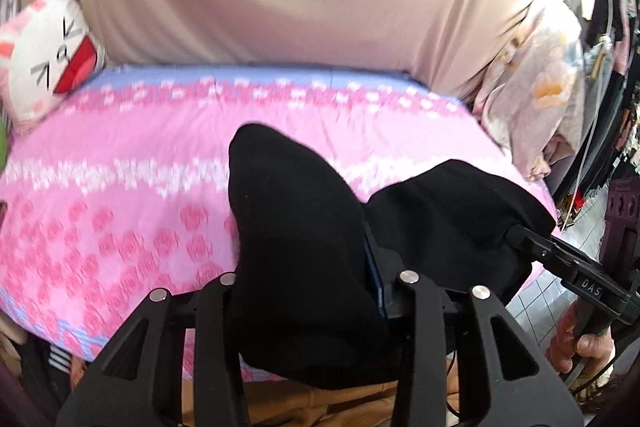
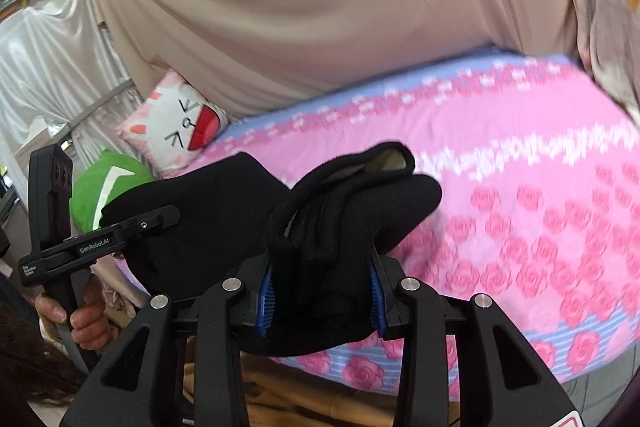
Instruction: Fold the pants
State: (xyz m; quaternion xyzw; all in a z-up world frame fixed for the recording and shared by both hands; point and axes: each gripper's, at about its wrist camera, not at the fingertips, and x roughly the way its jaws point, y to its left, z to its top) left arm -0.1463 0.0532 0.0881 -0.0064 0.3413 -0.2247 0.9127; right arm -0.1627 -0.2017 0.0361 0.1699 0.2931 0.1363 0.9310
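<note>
Two grippers hold one pair of black pants (image 1: 304,227) above the near edge of a bed covered by a pink rose-print sheet (image 1: 120,211). The left gripper (image 1: 312,291) is clamped on a thick bunch of the black fabric; the cloth fills the gap between its jaws and rises ahead of them in a rounded peak, hiding most of both pads, with only a sliver of blue pad visible on the right side. The right gripper (image 2: 320,299) pinches a second bunch, its blue ribbed pads (image 2: 265,301) pressing on the fabric from both sides. An elastic edge and a pale lining show at the top of that bunch. Between the two grip points the pants span as a dark sagging band, lifted off the sheet, with the lower fabric hanging past the mattress edge. In the left wrist view the right gripper enters from the right, held by a hand (image 1: 576,343) on its handle. In the right wrist view the left gripper (image 2: 160,219) enters from the left, likewise held by a hand (image 2: 80,319). A white cat-face pillow (image 2: 176,131) and a green cushion (image 2: 108,187) lie at the far left of the bed. A beige curtain (image 2: 320,7) hangs behind the bed.
</note>
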